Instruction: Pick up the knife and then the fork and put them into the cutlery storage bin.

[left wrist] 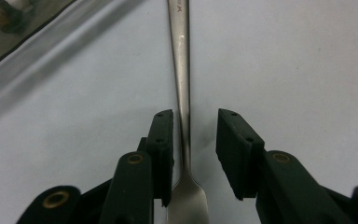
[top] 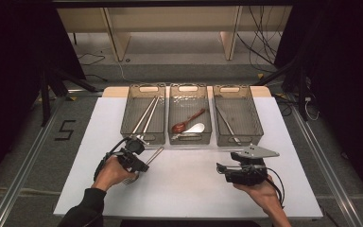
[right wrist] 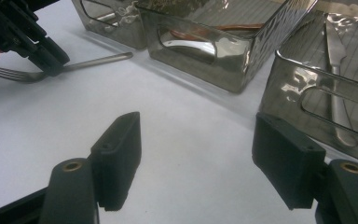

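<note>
A steel fork (top: pixel 156 154) lies on the white table (top: pixel 189 189) in front of the left bin. My left gripper (top: pixel 141 165) is down over it. In the left gripper view the fork's handle (left wrist: pixel 182 84) runs between the jaws of the left gripper (left wrist: pixel 195 116), close to the left one, with a gap on the right. The jaws stand open around the fork's neck. My right gripper (top: pixel 221 171) hovers over bare table at the right, pointing left. Its jaws (right wrist: pixel 198 120) are wide open with nothing between them. From there I see the fork (right wrist: pixel 93 60) and the left gripper (right wrist: pixel 42 49).
Three clear grey bins stand in a row at the back. The left bin (top: pixel 142 138) holds long metal sticks (top: pixel 146 113). The middle bin (top: pixel 190 140) holds a red-brown spoon (top: pixel 187 120) and a white spoon (top: pixel 197 127). The right bin (top: pixel 238 140) holds a knife (top: pixel 227 124).
</note>
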Tool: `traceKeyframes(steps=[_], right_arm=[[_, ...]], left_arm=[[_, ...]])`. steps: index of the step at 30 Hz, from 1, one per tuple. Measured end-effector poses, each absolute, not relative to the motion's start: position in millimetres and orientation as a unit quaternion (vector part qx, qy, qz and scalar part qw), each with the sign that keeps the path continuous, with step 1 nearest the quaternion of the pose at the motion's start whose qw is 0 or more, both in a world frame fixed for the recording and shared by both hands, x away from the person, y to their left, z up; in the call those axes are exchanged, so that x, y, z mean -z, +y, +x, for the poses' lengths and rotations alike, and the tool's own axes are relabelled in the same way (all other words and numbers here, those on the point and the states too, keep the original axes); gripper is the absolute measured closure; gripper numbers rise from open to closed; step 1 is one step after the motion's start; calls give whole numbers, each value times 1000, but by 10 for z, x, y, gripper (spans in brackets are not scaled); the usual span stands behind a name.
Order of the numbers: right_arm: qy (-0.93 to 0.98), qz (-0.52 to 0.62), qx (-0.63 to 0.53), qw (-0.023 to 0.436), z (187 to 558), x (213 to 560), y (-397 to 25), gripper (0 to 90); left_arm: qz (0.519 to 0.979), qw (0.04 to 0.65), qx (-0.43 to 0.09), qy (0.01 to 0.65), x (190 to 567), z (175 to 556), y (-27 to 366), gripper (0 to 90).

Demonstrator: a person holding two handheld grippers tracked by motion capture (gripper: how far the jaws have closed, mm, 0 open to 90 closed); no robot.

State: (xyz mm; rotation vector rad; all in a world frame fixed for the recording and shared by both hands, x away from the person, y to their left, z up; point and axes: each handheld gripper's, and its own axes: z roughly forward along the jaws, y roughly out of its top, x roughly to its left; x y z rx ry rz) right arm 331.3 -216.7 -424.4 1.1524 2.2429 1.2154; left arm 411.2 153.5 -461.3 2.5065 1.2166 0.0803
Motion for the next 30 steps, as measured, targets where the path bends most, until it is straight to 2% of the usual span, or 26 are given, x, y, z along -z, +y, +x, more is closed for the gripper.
traceKeyframes(steps=[11, 16, 30], right_arm=[[788, 404, -432, 172, 3284, 4236, -2163, 338], [788, 404, -432, 173, 3275, 4235, -2159, 339], [790, 400, -432, 170, 3267, 4250, -2138, 341]], left_arm=[[895, 153, -61, 415, 4637, 4080, 1470, 757], [896, 161, -60, 411, 4643, 4068, 1468, 812], [903, 198, -40, 380, 4551, 3999, 1478, 841]])
